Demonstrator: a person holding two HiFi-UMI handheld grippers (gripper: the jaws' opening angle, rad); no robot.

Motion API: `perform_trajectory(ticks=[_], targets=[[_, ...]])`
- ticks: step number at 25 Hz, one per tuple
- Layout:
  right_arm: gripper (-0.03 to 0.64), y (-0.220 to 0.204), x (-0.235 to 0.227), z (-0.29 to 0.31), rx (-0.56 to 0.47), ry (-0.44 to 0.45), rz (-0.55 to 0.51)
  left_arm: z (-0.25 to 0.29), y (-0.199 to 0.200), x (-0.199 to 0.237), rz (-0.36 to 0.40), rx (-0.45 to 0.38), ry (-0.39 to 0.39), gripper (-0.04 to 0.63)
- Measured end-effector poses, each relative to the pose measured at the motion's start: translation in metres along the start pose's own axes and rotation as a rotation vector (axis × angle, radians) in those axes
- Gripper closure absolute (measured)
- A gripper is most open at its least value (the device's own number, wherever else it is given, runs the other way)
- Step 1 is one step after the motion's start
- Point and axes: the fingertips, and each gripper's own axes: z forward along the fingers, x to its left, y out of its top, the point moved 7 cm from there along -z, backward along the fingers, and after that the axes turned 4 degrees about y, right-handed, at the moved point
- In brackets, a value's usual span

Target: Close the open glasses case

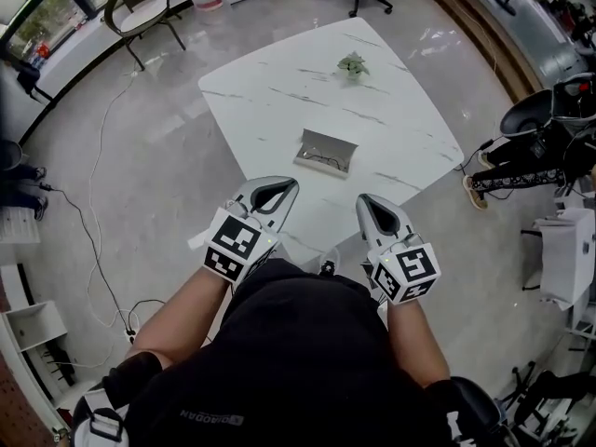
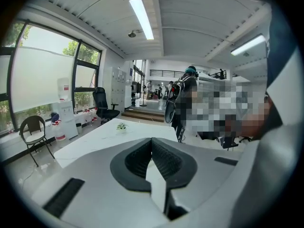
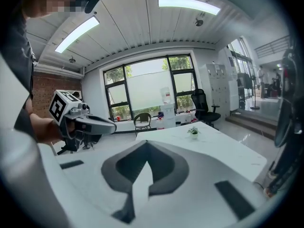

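The open glasses case (image 1: 326,152) lies near the middle of the white marble table (image 1: 279,82), its lid propped up and a pair of glasses inside. Both grippers hover at the table's near edge, short of the case. My left gripper (image 1: 290,183) is shut with nothing in it, its tips meeting in the left gripper view (image 2: 152,140). My right gripper (image 1: 363,199) is likewise shut and empty (image 3: 146,144). The jaws hide the case in both gripper views. In the right gripper view the left gripper (image 3: 80,120) shows at the left.
A small potted plant (image 1: 352,65) (image 2: 121,126) (image 3: 193,131) stands at the table's far side. A brown chair (image 1: 140,3) and cables (image 1: 98,240) are on the floor at left. Black equipment (image 1: 545,138) and a white box (image 1: 568,250) stand at right. A person with a backpack (image 2: 183,91) stands beyond the table.
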Motion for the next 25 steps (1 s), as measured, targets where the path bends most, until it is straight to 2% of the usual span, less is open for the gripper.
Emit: perform_trajectory(ticks=[8, 18, 25], targets=[[0.615, 0.004, 0.002, -0.005, -0.03, -0.026, -0.059, 0.001, 0.002, -0.006, 0.013, -0.021, -0.011, 0.589], [0.574, 0.006, 0.005, -0.004, -0.028, -0.029, -0.1, 0.005, 0.002, -0.007, 0.039, -0.019, -0.051, 0.529], [0.528, 0.008, 0.016, -0.004, -0.035, -0.006, -0.139, 0.001, 0.002, -0.009, 0.057, -0.015, -0.057, 0.529]])
